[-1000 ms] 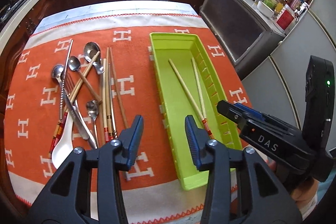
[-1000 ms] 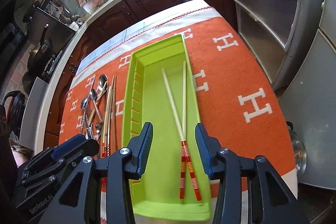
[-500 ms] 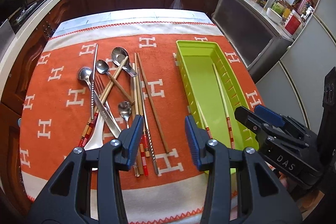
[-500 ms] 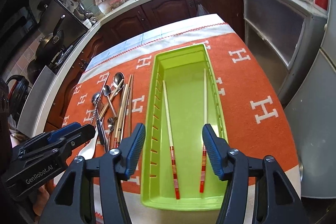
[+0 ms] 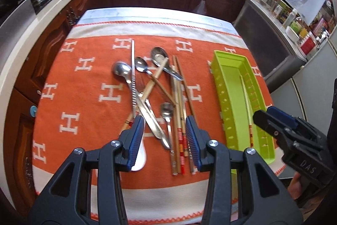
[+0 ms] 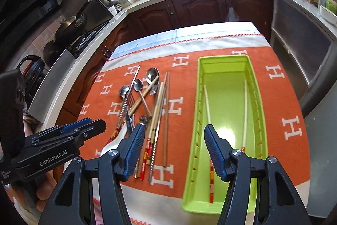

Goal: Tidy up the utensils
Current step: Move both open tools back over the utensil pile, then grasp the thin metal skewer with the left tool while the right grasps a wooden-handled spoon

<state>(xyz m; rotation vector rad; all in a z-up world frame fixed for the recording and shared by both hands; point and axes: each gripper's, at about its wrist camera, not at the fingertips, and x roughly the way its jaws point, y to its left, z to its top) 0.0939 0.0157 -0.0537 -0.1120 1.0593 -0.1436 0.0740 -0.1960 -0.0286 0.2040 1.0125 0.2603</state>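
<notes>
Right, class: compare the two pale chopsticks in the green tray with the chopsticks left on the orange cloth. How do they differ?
The tray chopsticks are pale cream; the cloth chopsticks are tan or brown wood. The tray pair lies apart, one along each long wall of the green tray; the cloth ones lie bunched beside spoons. The tray pair is sorted; the others are not. Shared: some on the cloth have red-striped handle ends too.
</notes>
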